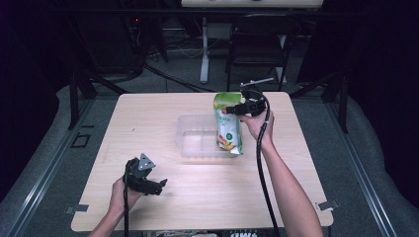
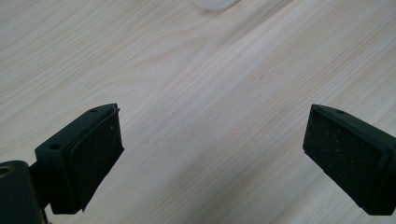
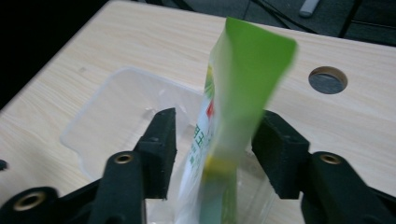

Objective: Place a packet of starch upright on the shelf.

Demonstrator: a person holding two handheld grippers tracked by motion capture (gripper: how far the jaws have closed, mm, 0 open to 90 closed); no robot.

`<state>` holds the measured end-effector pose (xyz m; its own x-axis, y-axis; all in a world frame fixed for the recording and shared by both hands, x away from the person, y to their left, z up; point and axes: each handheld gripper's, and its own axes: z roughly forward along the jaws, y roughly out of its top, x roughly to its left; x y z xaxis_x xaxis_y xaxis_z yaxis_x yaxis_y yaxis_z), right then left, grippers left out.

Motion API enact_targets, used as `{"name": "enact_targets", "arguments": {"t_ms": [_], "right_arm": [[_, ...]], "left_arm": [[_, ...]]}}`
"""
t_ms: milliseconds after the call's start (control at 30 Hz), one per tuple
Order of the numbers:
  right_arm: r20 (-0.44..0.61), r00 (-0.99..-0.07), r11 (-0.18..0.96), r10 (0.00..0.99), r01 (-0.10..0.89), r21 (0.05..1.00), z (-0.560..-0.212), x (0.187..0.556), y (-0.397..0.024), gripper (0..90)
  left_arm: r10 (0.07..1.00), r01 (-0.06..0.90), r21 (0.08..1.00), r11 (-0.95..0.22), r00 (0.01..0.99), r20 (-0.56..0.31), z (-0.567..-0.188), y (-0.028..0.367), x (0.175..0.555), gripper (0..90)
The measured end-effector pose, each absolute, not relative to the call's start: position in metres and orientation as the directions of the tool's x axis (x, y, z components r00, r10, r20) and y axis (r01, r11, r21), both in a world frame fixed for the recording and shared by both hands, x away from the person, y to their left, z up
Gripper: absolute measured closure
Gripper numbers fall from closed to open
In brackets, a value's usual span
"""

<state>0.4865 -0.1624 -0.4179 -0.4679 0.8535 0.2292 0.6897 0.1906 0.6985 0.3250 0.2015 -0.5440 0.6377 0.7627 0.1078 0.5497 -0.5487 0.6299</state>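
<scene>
Two grippers, one pouch, one clear tray, one table.

High view: green pouch (image 1: 228,123) stands upright in the clear plastic tray (image 1: 195,138), at the tray's 3 o'clock end, past the middle of the wooden table (image 1: 163,207). Right gripper (image 1: 236,109) sits at the pouch's upper part. Left gripper (image 1: 157,183) rests at the table's 7 o'clock, well apart from the tray.

Left gripper view: jaws spread wide over bare wood, nothing between them.

Right gripper view: jaws stand about half open, one on each side of the pouch (image 3: 233,116). A gap shows at the left pad (image 3: 161,149); contact at the right pad cannot be told. The pouch looks released.

Risk, as judged: the tall, soft pouch may tip over the tray's low wall once unsupported; a pad dragging on it during withdrawal could topple it or shift the light tray.
</scene>
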Motion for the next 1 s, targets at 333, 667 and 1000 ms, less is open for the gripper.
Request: {"name": "enact_targets", "arguments": {"t_ms": [333,667,1000], "right_arm": [[0.183,-0.486,0.268,0.854,0.714,0.647,-0.413,0.506,-0.142,70.6],[0.35,-0.444,0.124,0.825,0.745,0.655,-0.419,0.498,-0.159,90.0],[0.416,-0.457,0.052,0.786,0.72,0.692,-0.415,0.47,-0.161,90.0]], "left_arm": [[0.763,0.549,0.632,-0.547,0.638,0.105,-0.544,0.203,0.325,4.5],[0.767,0.548,0.637,-0.543,0.633,0.109,-0.544,0.203,0.324,4.5],[0.768,0.546,0.641,-0.539,0.631,0.109,-0.543,0.202,0.324,4.5]]}}
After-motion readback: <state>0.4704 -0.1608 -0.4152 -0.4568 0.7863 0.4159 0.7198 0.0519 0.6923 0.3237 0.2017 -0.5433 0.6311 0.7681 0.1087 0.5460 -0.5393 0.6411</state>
